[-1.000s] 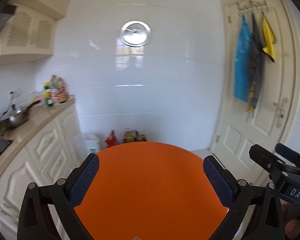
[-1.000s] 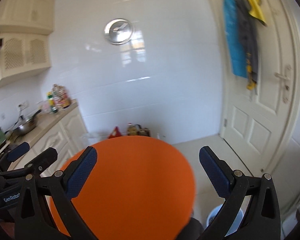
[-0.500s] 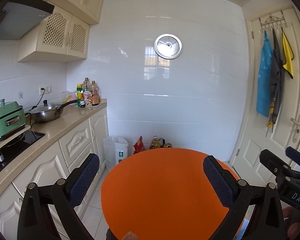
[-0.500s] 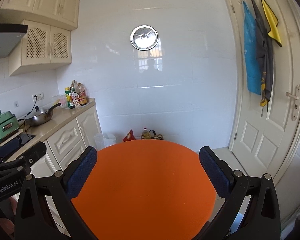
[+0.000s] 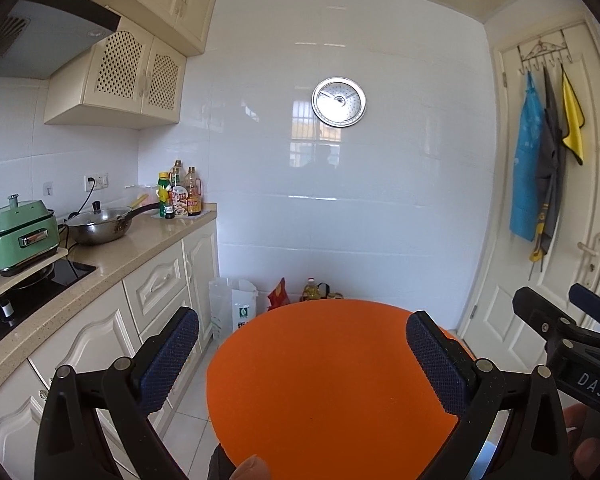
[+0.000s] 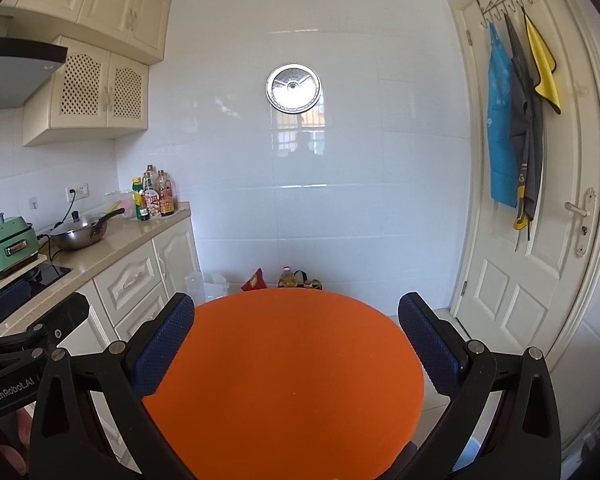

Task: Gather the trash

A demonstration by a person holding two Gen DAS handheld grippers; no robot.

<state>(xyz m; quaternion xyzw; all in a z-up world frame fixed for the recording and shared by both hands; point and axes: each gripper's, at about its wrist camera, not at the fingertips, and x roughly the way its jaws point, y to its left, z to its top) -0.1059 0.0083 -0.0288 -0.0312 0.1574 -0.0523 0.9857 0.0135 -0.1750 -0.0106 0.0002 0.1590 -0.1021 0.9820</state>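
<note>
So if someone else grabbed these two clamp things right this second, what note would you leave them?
Left gripper: open, holding nothing.
Right gripper: open, holding nothing.
Both point across the round orange table toward the white tiled wall. No trash shows on the table.
Floor by the wall: a red snack bag, a white bag and an oil bottle. Whether any is trash, I cannot tell.
Done: nothing visible.
Left: find the trash, pick it up; no bin is clearly in view.
</note>
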